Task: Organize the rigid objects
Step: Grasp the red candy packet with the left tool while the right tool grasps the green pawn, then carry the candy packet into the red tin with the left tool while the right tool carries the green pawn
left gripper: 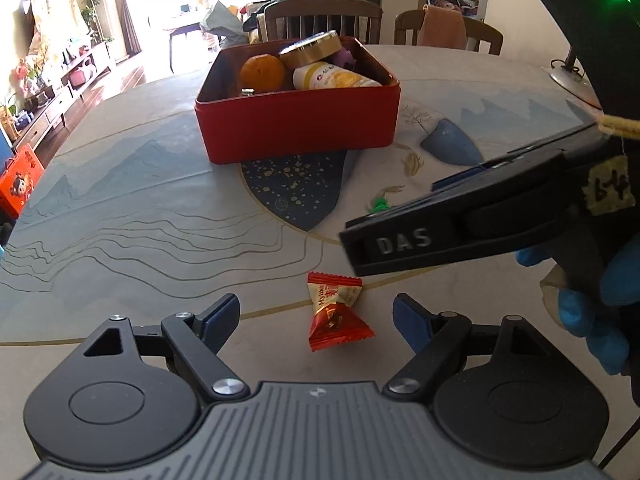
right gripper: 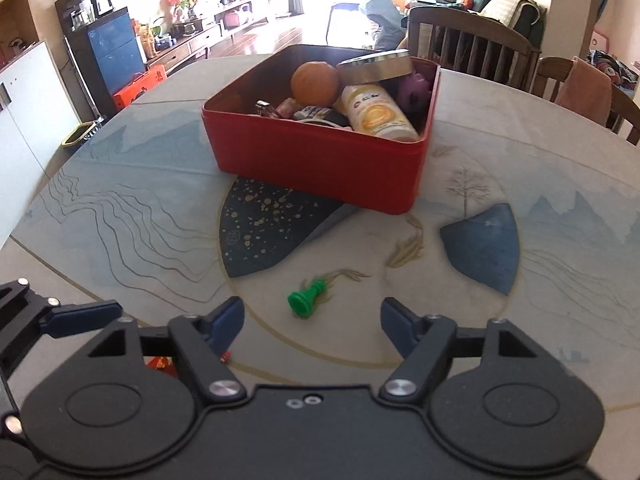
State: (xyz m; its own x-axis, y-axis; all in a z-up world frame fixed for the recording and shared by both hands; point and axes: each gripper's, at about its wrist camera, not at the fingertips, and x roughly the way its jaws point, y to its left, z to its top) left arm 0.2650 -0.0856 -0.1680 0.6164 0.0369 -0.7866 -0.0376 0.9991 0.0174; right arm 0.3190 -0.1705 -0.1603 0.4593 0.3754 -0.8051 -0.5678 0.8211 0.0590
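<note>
Pickup looms in the left wrist view: left gripper [left gripper: 316, 312], jaws apart and empty, tilts down over a red-wrapped candy [left gripper: 335, 312] near the table [left gripper: 120, 208]'s front edge. Right wrist view: right gripper [right gripper: 312, 316], jaws apart, angles toward a green chess pawn [right gripper: 306, 298]; red tin [right gripper: 320, 160] waits mid-table.

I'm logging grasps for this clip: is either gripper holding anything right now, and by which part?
Nothing is held. The left gripper stands open around the candy, the right gripper open before the green chess piece.
</note>
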